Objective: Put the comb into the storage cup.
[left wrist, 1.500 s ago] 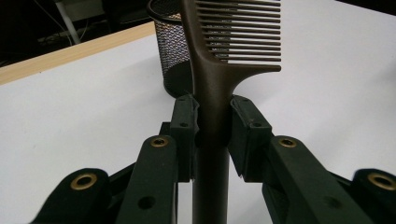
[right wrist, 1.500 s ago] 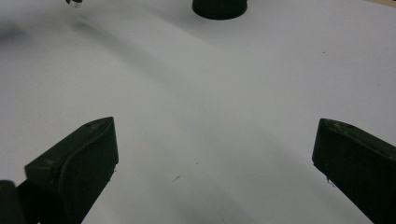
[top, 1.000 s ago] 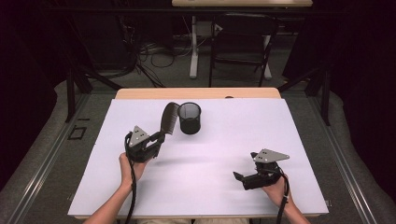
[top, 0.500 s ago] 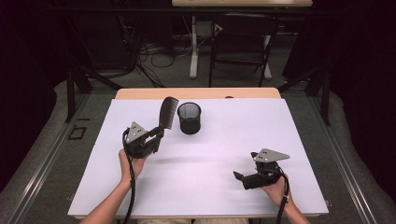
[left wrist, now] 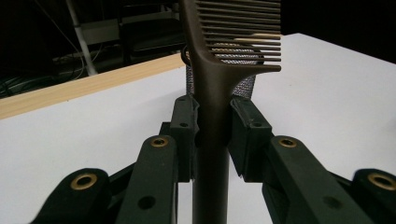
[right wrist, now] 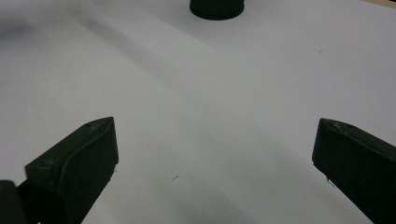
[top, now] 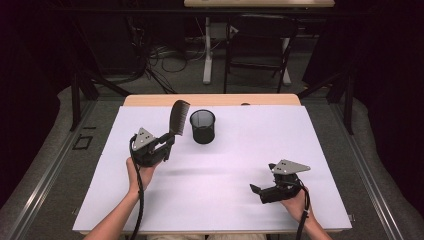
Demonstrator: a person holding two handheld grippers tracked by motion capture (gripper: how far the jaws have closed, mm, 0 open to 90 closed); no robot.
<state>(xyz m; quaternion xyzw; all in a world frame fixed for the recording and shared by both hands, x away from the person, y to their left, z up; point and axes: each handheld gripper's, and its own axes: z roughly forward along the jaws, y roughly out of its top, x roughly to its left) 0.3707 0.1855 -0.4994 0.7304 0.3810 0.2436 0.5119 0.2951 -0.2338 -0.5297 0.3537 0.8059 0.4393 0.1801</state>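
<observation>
Left gripper view looks straight along the left hand-held gripper (left wrist: pixel 210 135), whose two black jaws are clamped on the handle of a dark comb (left wrist: pixel 212 93). The pads press the handle from both sides, and the comb stands nearly upright between them, its teeth pointing to the right of that picture. Just behind the comb stands a black mesh cup (left wrist: pixel 243 84), partly hidden by the handle and teeth.

In the high view the left hand-held gripper (top: pixel 167 142) sits above the left half of the bench (top: pixel 310 150), held by the person's left hand (top: pixel 141 172), with its grey plate on top and its cable trailing down along the forearm. The comb (top: pixel 178 117) rises from the jaws toward the far edge, tilted a little to the right, its top reaching past the far edge of the white sheet. The cup (top: pixel 203 126) stands upright on the bench just beside the comb, to its right, near the middle of the far edge; whether the two touch I cannot tell.

The right hand-held gripper (top: pixel 257 192) rests low near the right part of the near edge, in the person's right hand (top: pixel 296 202), pointing left, well apart from the cup. In the right gripper view its jaws stand wide open with only the white bench (right wrist: pixel 210 116) between them, and the base of the cup (right wrist: pixel 216 8) shows at the top.
</observation>
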